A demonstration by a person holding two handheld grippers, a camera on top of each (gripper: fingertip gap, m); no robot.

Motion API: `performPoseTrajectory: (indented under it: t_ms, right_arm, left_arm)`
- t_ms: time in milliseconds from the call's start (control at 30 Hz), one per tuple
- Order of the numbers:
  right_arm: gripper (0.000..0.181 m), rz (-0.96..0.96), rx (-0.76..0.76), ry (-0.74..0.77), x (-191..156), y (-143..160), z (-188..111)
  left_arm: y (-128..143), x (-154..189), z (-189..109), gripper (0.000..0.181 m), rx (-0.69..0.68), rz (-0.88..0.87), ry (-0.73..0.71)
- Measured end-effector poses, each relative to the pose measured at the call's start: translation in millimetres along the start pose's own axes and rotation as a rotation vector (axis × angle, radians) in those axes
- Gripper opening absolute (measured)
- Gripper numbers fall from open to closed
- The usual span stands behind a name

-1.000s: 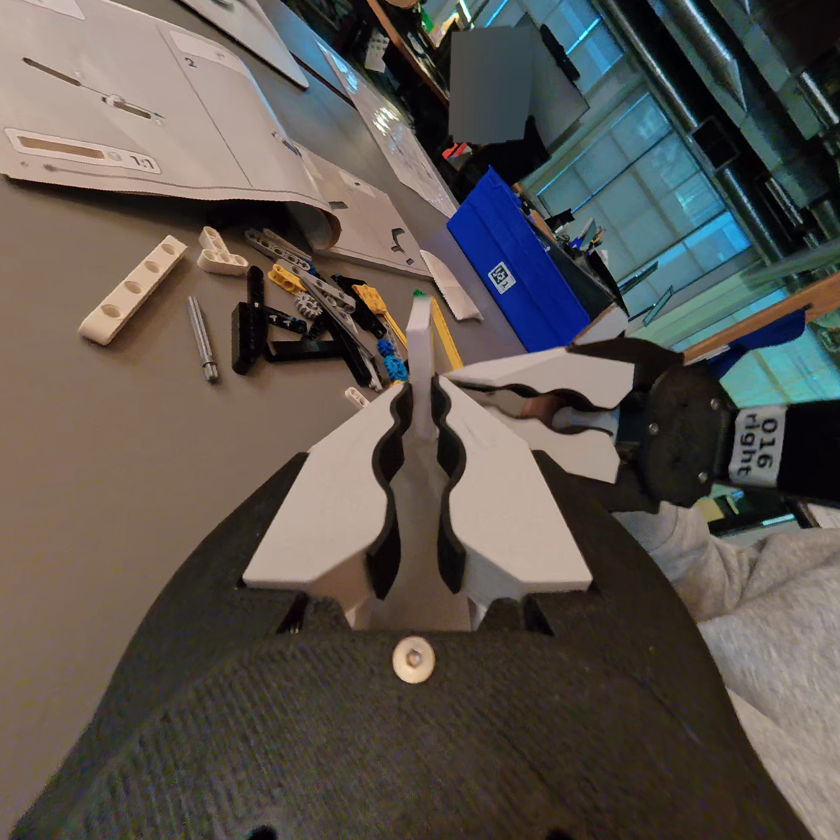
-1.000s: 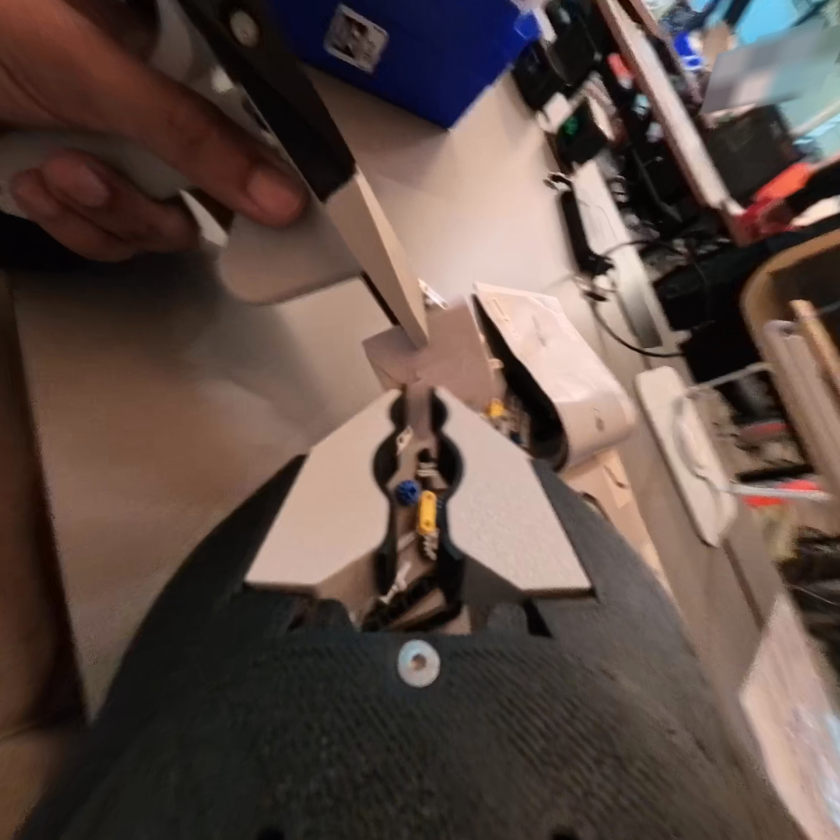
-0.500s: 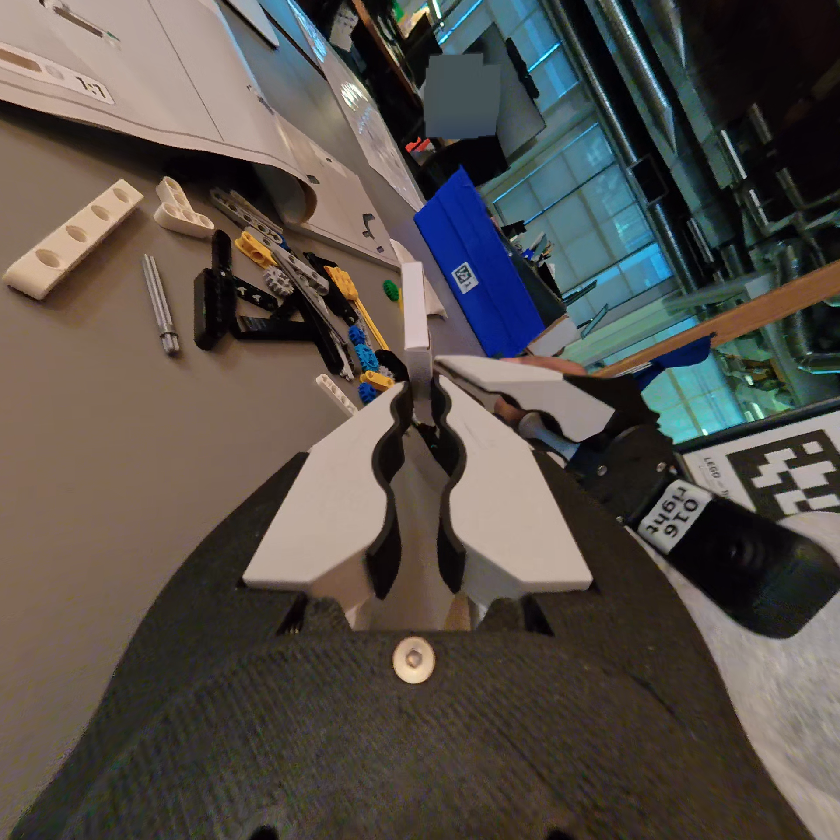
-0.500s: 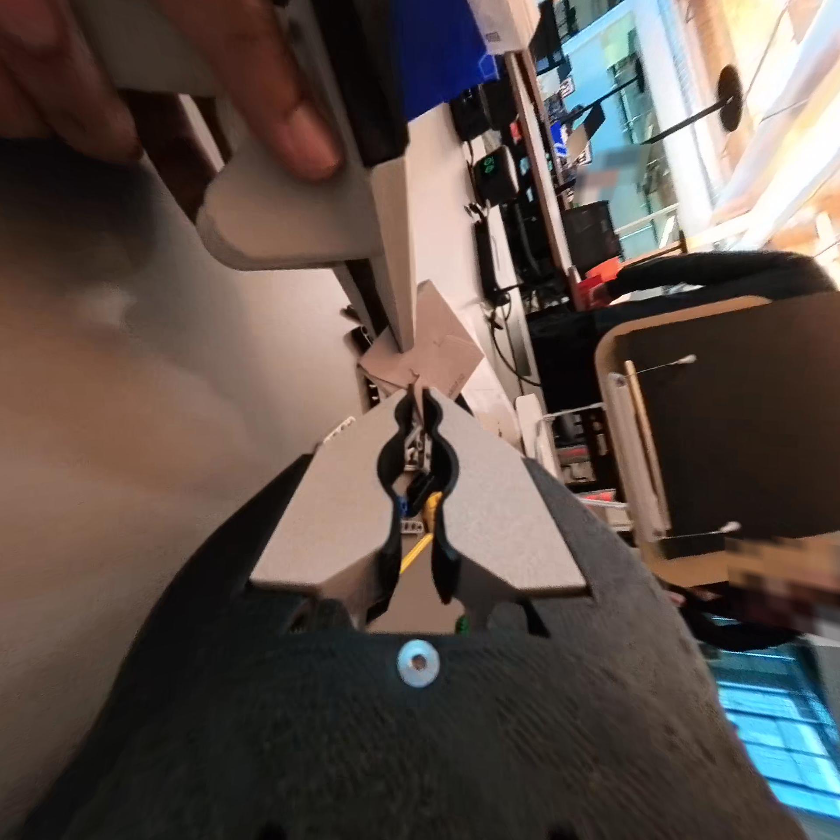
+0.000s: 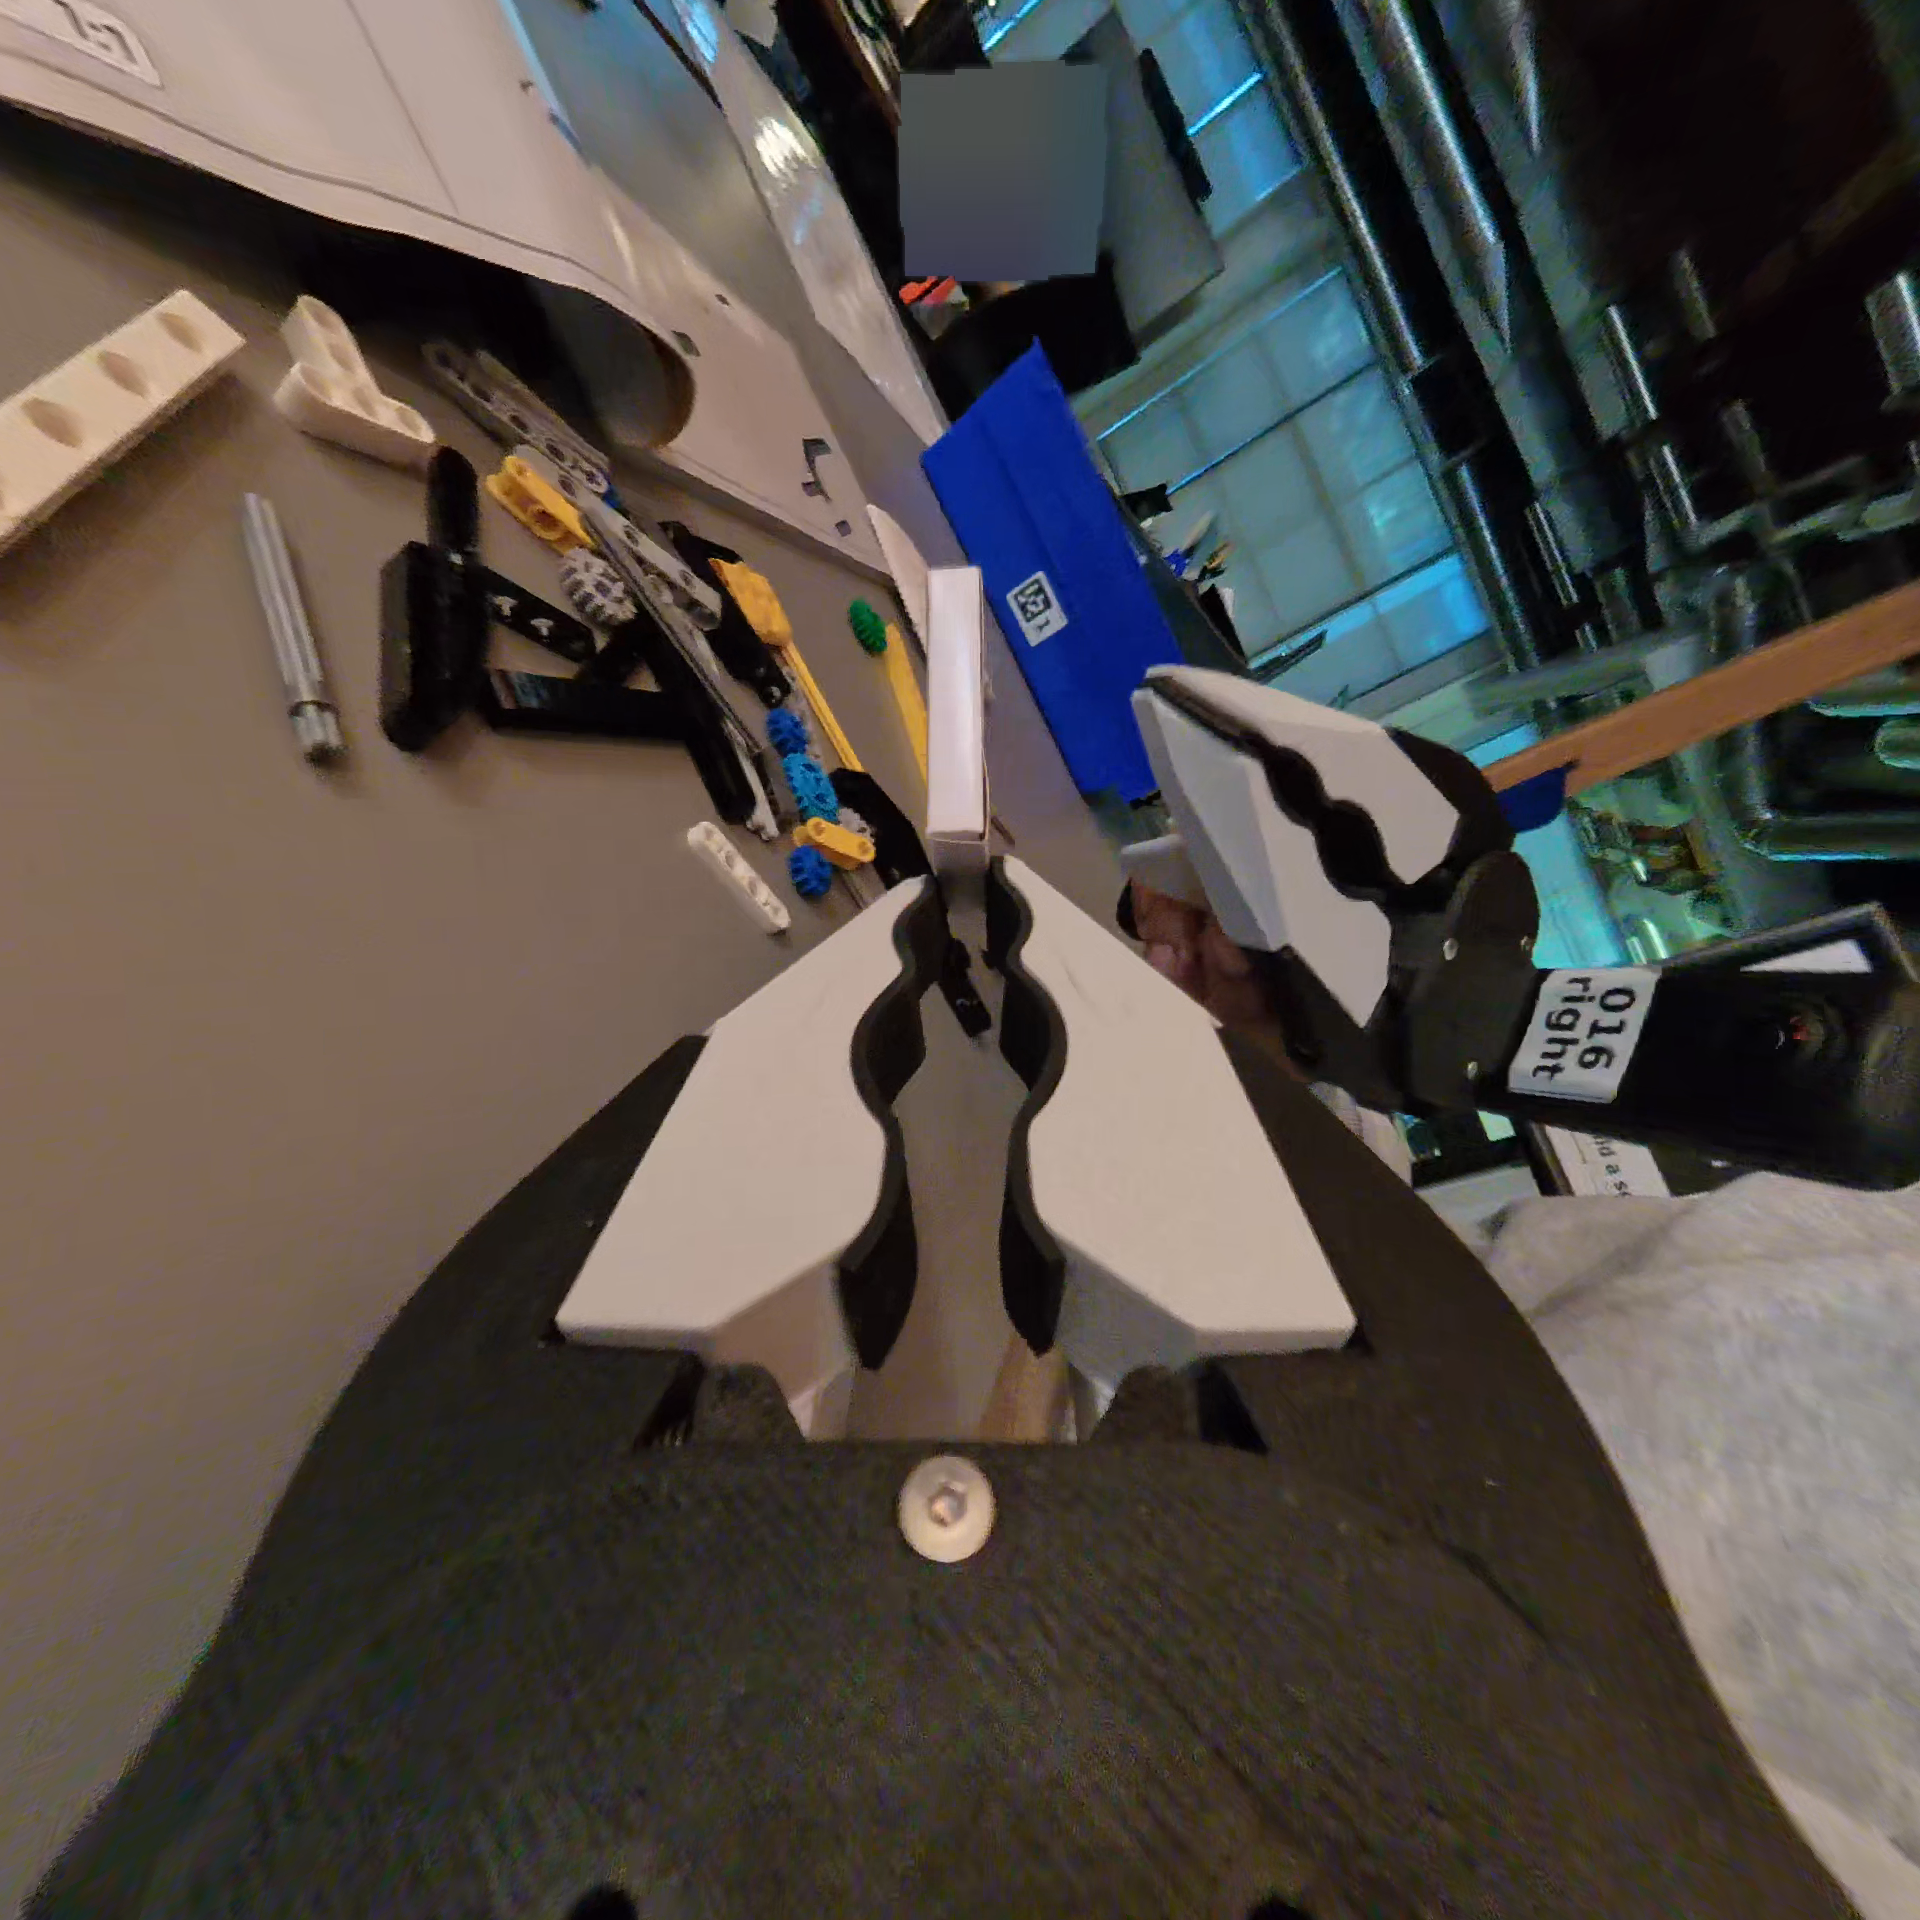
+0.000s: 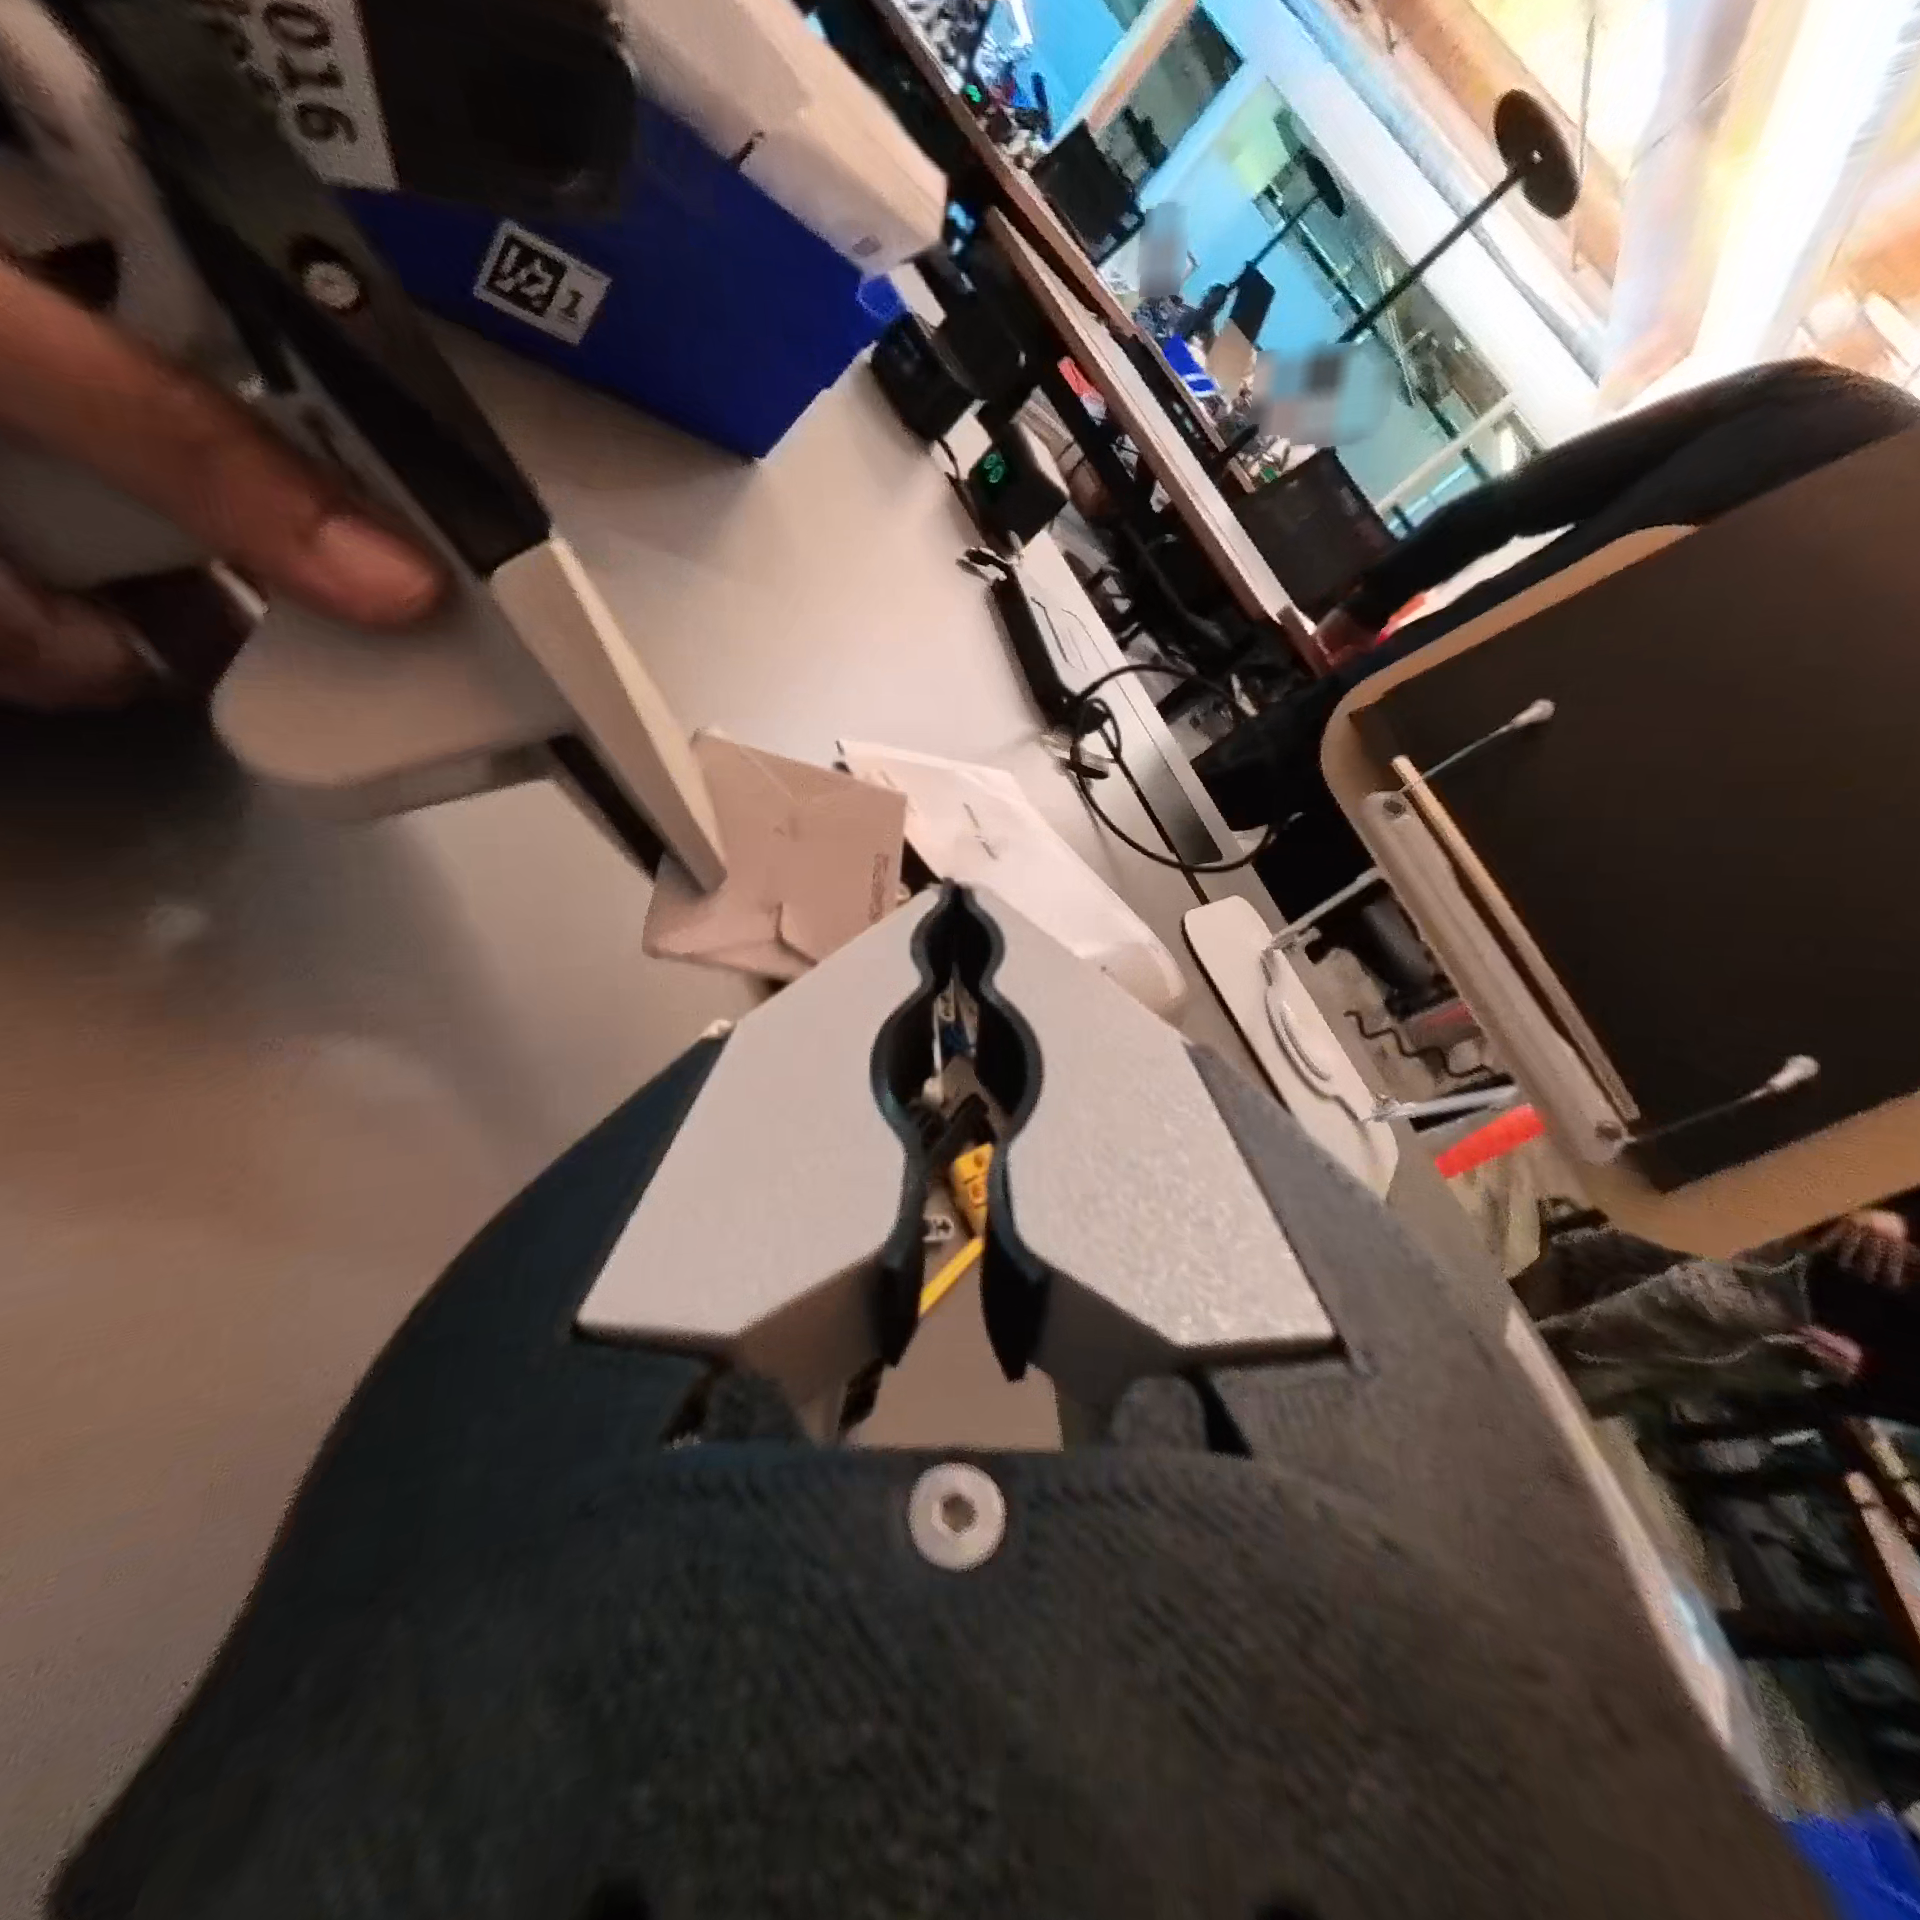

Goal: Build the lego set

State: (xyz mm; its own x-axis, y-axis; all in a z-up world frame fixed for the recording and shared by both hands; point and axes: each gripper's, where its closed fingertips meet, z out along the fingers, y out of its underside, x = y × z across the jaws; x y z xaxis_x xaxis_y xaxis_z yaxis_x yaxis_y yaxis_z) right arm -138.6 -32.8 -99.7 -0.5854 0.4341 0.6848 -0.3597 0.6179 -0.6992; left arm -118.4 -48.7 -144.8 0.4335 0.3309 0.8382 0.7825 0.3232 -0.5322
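Observation:
My left gripper (image 5: 961,883) is shut on a small flat white carton (image 5: 954,707) and holds it edge-on above the grey table. In the right wrist view the left gripper (image 6: 701,871) pinches the carton (image 6: 800,862) by one corner. My right gripper (image 6: 951,899) is shut and empty, its tips just short of the carton. It also shows in the left wrist view (image 5: 1158,698), to the right of the carton and apart from it. Loose lego parts lie on the table: a white beam (image 5: 104,405), a grey axle (image 5: 291,623), black beams (image 5: 436,623), yellow pieces (image 5: 769,603) and blue gears (image 5: 805,769).
Instruction sheets (image 5: 312,135) lie at the far left of the table. A blue bin (image 5: 1039,623) stands behind the parts. A chair (image 6: 1662,779) and cables (image 6: 1122,790) are to the right. A hand (image 6: 208,488) holds the left gripper, and a grey sleeve (image 5: 1714,1455) is at the right. The tips of one gripper are about 6 cm away from the tips of the other. From the left gripper's tips to the grey axle (image 5: 291,623) is close to 10 cm.
My right gripper's tips were at the carton; it has drawn back to the right and now stands apart from it. The left gripper still holds the carton.

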Motion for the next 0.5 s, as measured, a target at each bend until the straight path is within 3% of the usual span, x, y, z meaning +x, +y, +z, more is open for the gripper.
performPoseTrajectory:
  t_ms: [100,200,500]
  right_arm:
    - [0.0,-0.089,0.007,-0.081,-20,9,-2]
    - [0.019,-0.094,-0.008,-0.145,-36,14,1]
    - [0.026,0.051,-0.004,-0.213,-28,19,-3]
  left_arm:
    - [-1,-3,-2,0.005,-0.002,0.024,-0.021]
    - [3,-1,1,0.005,-0.029,0.055,-0.023]
    - [14,7,2,0.005,-0.111,0.111,0.016]
